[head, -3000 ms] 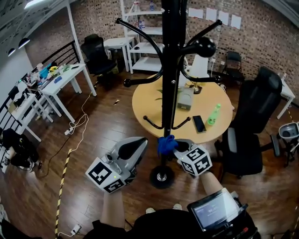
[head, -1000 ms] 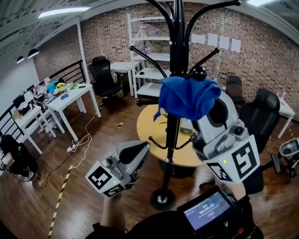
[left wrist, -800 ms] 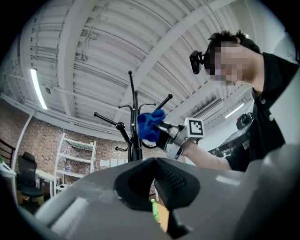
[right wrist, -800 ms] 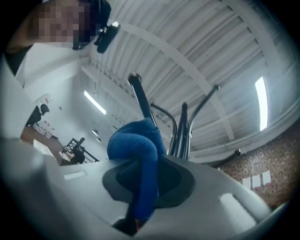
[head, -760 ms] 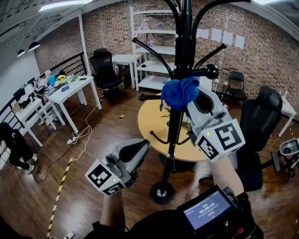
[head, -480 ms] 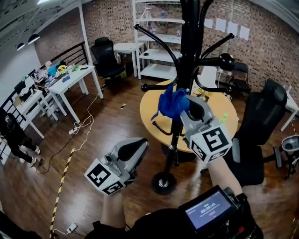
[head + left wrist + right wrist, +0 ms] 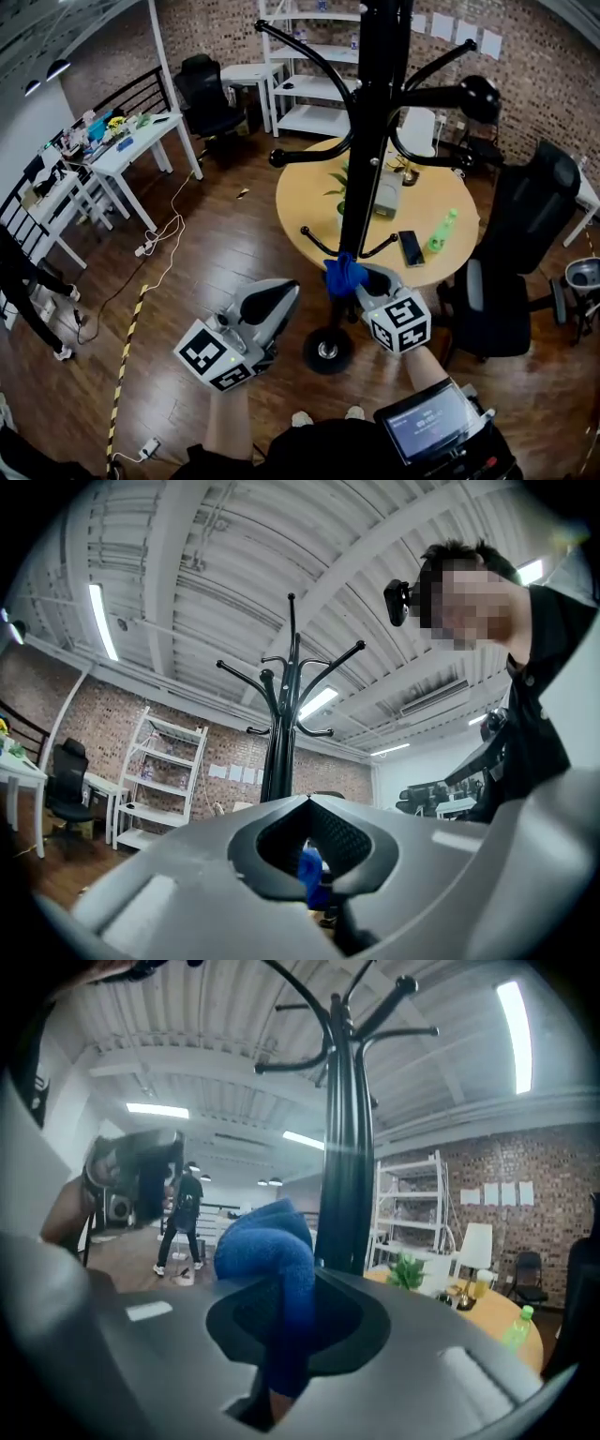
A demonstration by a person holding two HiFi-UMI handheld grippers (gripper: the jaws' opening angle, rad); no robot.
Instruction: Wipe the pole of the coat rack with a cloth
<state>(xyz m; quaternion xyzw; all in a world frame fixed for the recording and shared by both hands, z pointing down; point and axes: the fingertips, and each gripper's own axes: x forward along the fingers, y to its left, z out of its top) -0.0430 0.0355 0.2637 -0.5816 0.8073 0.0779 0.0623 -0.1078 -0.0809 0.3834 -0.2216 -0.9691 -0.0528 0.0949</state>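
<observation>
Low on the black pole [image 7: 361,187] of the coat rack, just above its round base [image 7: 328,349], a blue cloth [image 7: 343,275] is pressed against the pole; the cloth is held by the right gripper [image 7: 364,281], whose jaws are seen in the right gripper view to be clamped on a bunched fold, with a rounded bulge of fabric pushed up above them and a strip of it drawn down between them; the pole is seen just behind the cloth in that view. The left gripper [image 7: 281,292] is held to the left of the pole and apart from it, and its tip is aimed towards the cloth; its jaws are brought together at the tip and nothing is gripped by them, though a patch of the blue cloth is glimpsed beyond them through the hollow in the left gripper view. Curved black hooks [image 7: 309,246] are carried by the pole a little above the cloth, and longer arms are spread higher up. Behind the rack a round wooden table [image 7: 309,211] is seen; a green bottle [image 7: 439,231] and a dark phone [image 7: 410,247] are laid on its right part, near each other. A black office chair [image 7: 520,234] is placed to the right of the table, and a white desk [image 7: 131,150] is set well apart on the left.
</observation>
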